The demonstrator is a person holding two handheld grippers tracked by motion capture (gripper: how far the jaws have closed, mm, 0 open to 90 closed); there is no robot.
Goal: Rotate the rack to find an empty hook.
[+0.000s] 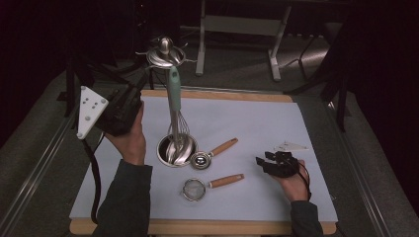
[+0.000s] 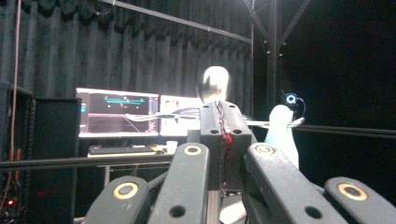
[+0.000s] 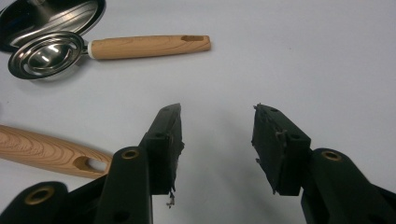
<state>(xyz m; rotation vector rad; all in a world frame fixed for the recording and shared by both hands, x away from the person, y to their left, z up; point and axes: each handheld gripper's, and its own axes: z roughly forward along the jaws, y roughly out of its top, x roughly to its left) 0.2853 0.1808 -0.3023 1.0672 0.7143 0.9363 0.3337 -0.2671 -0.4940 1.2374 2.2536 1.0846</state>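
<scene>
whisk (image 1: pixel 175 106) standing in steel holder (image 1: pixel 163 154)

We see a whisk (image 1: pixel 174 106) with a matt, pale green plastic-looking handle and thin shiny metal wires. The stand's round base (image 1: pixel 176 150) and top ring (image 1: pixel 165 56) look like polished, glossy steel. Two small utensils, a cup-shaped scoop (image 3: pixel 44 58) and a strainer (image 1: pixel 193 188) of fine metal mesh, carry smooth, light wooden handles with visible grain. The table mat (image 1: pixel 257 123) looks smooth and matt. The right gripper (image 3: pixel 217 140) has matt black plastic jaws with frayed, rough pads.
</scene>
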